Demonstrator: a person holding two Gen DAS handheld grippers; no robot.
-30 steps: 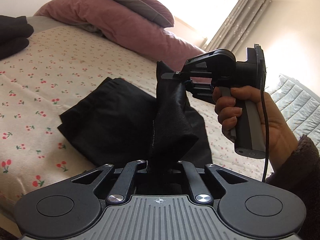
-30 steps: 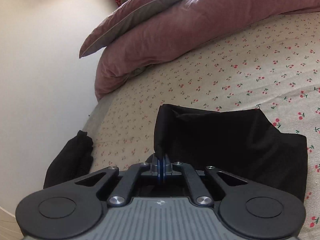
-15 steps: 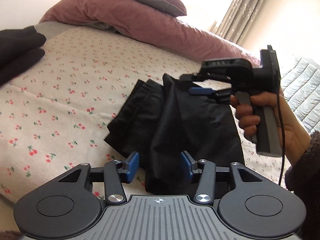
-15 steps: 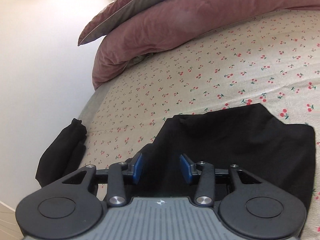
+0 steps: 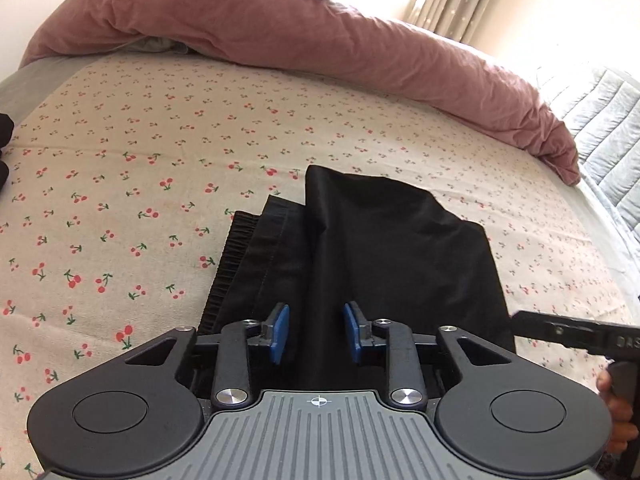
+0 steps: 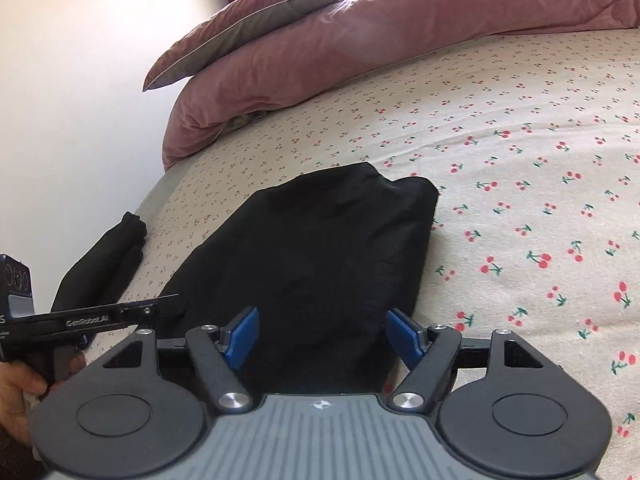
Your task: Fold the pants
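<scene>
Your pants (image 5: 384, 248) lie on the bedsheet (image 5: 120, 184), duvet (image 5: 320, 40) behind, another garment (image 6: 104, 264) to their left.

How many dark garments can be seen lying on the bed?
2. The folded black pants lie in front of both grippers; another dark bundle lies near the bed's edge by the wall. More may be out of view.

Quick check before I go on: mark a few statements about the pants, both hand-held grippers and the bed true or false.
1. The black pants lie folded on the cherry-print sheet. True.
2. The left hand-held gripper clamps the fabric. False: its blue pads stand apart, with pants beneath them.
3. The right hand-held gripper is open. True.
4. A pink duvet lies at the far side of the bed. True.
5. The pants are the only dark garment on the bed. False: another dark garment lies near the wall.
</scene>
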